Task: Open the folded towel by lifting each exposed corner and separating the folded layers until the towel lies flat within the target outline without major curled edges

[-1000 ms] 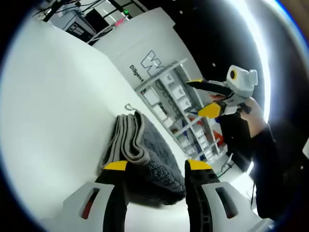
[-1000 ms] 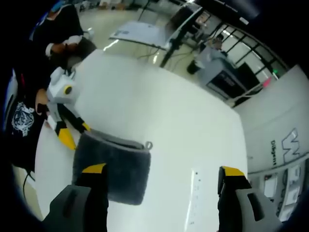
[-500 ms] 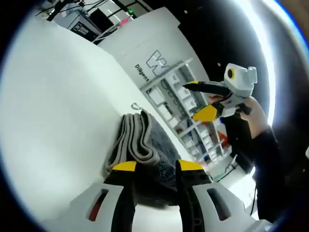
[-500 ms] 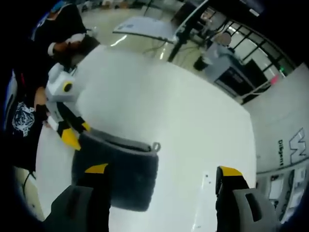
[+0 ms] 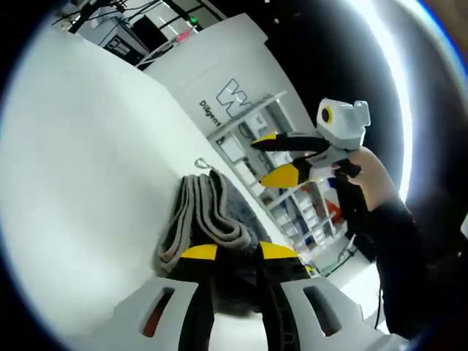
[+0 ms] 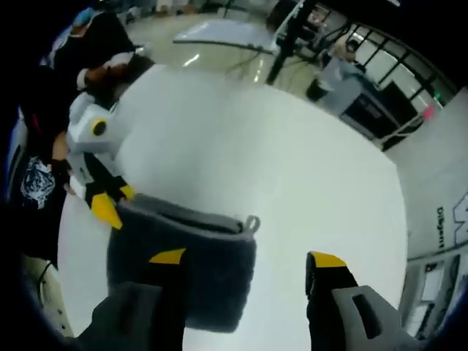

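Note:
A folded dark grey towel (image 5: 212,216) lies on the white table (image 5: 80,168), its layered fold edges facing left and a small hanging loop (image 5: 199,162) at its far corner. My left gripper (image 5: 238,253) is shut on the towel's near edge. In the right gripper view the towel (image 6: 197,256) sits low and left of centre, with the left gripper (image 6: 107,200) at its left end. My right gripper (image 6: 247,258) is open above the towel, its left jaw over the cloth. It hovers in the air (image 5: 281,157) past the towel in the left gripper view.
A white panel with a logo (image 5: 227,95) and a shelf unit (image 5: 292,190) stand beyond the table's far edge. A person in dark clothes (image 6: 36,168) stands at the table's left side. Dark equipment (image 6: 365,110) and another table (image 6: 227,33) lie beyond.
My left jaws have narrowed onto the towel's near edge. The right gripper has come closer over the towel, and its jaws stand slightly nearer each other.

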The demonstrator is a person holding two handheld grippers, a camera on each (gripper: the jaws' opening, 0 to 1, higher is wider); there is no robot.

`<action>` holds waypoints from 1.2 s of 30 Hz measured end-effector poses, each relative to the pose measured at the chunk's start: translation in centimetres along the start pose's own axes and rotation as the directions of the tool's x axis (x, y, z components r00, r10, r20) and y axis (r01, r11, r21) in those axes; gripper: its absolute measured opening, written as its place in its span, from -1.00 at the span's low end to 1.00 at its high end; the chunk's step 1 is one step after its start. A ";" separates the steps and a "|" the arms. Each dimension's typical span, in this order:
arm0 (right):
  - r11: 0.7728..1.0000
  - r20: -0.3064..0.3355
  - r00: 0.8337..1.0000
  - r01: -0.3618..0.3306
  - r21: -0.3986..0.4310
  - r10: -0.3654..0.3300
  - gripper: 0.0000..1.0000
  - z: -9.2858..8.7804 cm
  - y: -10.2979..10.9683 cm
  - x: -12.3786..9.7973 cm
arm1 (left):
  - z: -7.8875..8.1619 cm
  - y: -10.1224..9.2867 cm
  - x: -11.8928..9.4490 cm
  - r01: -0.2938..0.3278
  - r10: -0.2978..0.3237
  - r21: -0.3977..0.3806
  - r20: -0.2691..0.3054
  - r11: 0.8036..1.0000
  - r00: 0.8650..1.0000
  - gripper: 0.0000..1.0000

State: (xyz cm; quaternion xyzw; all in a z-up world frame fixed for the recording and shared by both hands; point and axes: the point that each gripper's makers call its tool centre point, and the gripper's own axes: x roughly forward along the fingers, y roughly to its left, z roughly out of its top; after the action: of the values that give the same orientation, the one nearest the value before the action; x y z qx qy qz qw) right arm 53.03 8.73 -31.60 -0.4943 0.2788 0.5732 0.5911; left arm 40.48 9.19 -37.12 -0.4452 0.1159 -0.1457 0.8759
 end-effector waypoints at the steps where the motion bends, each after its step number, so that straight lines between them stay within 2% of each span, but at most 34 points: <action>1: 1.000 -0.008 1.000 0.001 -0.002 -0.001 0.24 -0.1 0.0 0.3 | 0.0 0.0 0.0 0.003 -0.003 -0.001 0.001 1.000 1.000 -0.67; 5: 1.000 -0.040 0.999 0.003 -0.014 -0.003 0.22 -0.6 0.1 1.4 | 0.0 -0.1 0.0 0.006 -0.006 -0.002 0.001 1.000 1.000 -0.71; 9: 1.000 -0.020 1.000 0.012 -0.027 -0.012 0.21 -0.1 0.0 2.5 | 0.0 -0.3 0.1 0.017 -0.017 -0.014 0.002 1.000 1.000 -0.77; 12: 1.000 -0.027 0.999 -0.021 -0.014 0.021 0.18 -0.1 0.5 3.5 | -0.2 -0.5 0.1 0.020 -0.020 -0.015 0.001 1.000 1.000 -0.79; 16: 0.999 -0.036 0.999 -0.040 0.002 0.040 0.05 -0.5 0.7 4.3 | -0.1 -0.5 0.1 0.025 -0.025 -0.020 -0.001 0.999 1.000 -0.80; 21: 0.998 -0.043 0.997 -0.065 0.017 0.066 -0.01 -1.0 1.5 5.4 | 0.0 -0.7 0.2 0.038 -0.038 -0.022 0.004 0.999 0.999 -0.83; 25: 0.996 -0.052 0.995 -0.089 0.007 0.090 -0.09 -1.2 2.4 6.1 | 0.0 -0.7 0.2 0.044 -0.044 -0.018 0.002 0.999 0.999 -0.84; 32: 0.994 -0.073 0.992 -0.105 -0.013 0.104 -0.18 -1.1 2.8 6.7 | 0.0 -0.6 0.2 0.046 -0.046 -0.016 -0.001 0.999 0.999 -0.84; 34: 0.992 -0.075 0.990 -0.120 -0.048 0.117 -0.21 -1.1 3.1 6.9 | -0.1 -0.6 0.2 0.047 -0.047 -0.016 -0.001 0.999 0.999 -0.85; 36: 0.985 -0.078 0.989 -0.131 -0.117 0.122 -0.26 -1.1 3.6 7.3 | -0.1 -0.6 0.2 0.047 -0.047 -0.017 -0.003 0.999 0.999 -0.85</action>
State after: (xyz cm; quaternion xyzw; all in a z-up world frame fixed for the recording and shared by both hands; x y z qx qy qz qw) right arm 51.24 10.17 -39.43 -0.5307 0.2949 0.6075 0.5121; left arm 40.58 8.72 -36.72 -0.4551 0.1081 -0.1662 0.8681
